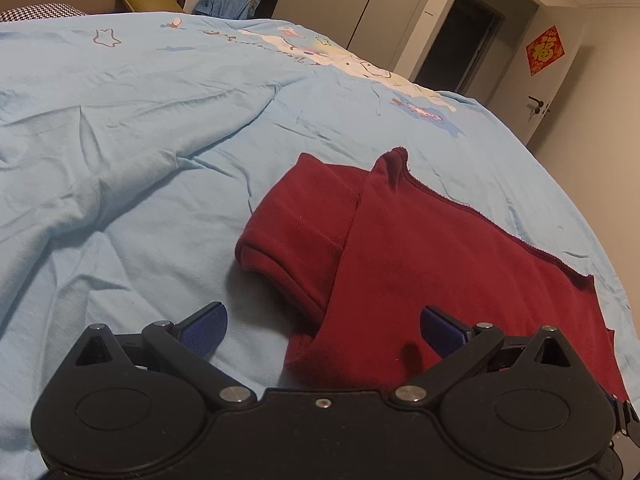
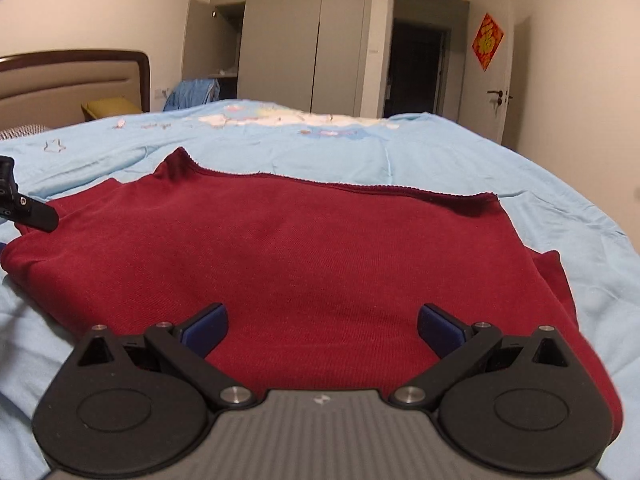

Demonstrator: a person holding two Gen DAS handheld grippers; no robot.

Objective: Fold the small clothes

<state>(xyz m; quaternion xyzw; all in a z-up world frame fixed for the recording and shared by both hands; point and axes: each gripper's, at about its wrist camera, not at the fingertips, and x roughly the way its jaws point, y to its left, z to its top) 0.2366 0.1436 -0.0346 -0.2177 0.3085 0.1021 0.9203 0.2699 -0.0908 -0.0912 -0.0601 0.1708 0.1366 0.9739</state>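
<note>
A light blue bedsheet (image 1: 140,140) stretches ahead of both tools. On it lies the red garment (image 2: 300,248), directly before the right gripper (image 2: 322,330) and ahead-right of the left gripper (image 1: 324,330). Both grippers' fingers are spread, holding nothing.

Red garment (image 2: 304,256) on blue-sheeted bed (image 2: 440,156)

My left gripper (image 1: 324,330) hangs wide open over the dark red shirt's (image 1: 440,264) folded edge on the light blue bedsheet (image 1: 160,140).
</note>
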